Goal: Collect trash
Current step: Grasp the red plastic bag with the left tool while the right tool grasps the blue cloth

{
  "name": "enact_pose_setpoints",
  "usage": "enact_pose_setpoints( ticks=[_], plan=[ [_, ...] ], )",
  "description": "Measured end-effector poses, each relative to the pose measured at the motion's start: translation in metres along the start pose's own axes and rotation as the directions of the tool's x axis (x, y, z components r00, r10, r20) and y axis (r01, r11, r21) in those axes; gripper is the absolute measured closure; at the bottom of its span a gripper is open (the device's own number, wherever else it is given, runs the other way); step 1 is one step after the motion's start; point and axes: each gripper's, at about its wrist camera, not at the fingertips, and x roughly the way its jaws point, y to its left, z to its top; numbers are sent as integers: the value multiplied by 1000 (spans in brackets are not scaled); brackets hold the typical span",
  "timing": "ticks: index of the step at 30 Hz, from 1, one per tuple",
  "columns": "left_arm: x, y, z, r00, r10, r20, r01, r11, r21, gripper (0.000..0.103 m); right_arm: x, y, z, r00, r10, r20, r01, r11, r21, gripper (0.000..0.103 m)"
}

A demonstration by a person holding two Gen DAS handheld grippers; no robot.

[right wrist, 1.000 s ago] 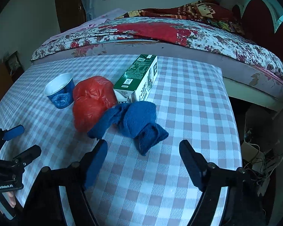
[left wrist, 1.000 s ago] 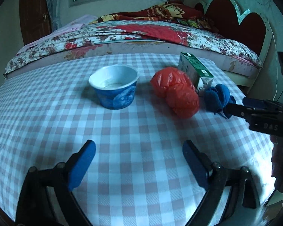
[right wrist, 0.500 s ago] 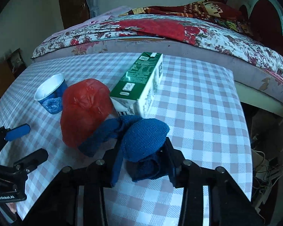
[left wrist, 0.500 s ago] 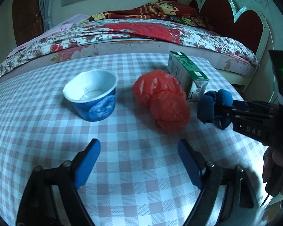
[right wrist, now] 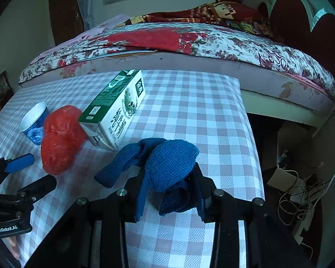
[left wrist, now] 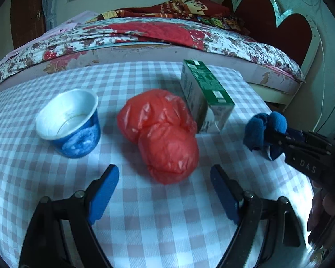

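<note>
The right gripper [right wrist: 169,192] clamps the blue cloth [right wrist: 167,165] near the table's [right wrist: 189,111] right edge. The left gripper [left wrist: 165,192], jaws wide and empty, faces the red bag [left wrist: 163,134], between a cup [left wrist: 71,122] and a green carton [left wrist: 205,96].

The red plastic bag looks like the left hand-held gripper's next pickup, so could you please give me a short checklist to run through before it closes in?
1. Left hand-held gripper open, nothing between its fingers: ok.
2. Red plastic bag lined up ahead of the gap: ok.
3. Bag clear of the green carton: not ok, it rests against the carton's side.
4. Paper cup out of the approach path: ok, off to the side.
5. Right hand-held gripper secure on the blue cloth: ok.
6. Bag's contents or weight: cannot tell.
</note>
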Motion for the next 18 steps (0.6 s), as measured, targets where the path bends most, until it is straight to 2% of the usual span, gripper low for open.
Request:
enact_pose_setpoints(
  ticks=[6,18],
  plan=[
    [12,3,18,1000,2,10,-2,1000,-25,19,4,-7,1,1000,11,14,-11,1000,12,65],
    [41,7,25,999,23,-45,-24,999,-22,30,10,-9,4,1000,24,13,-25,999,29,65]
  ],
)
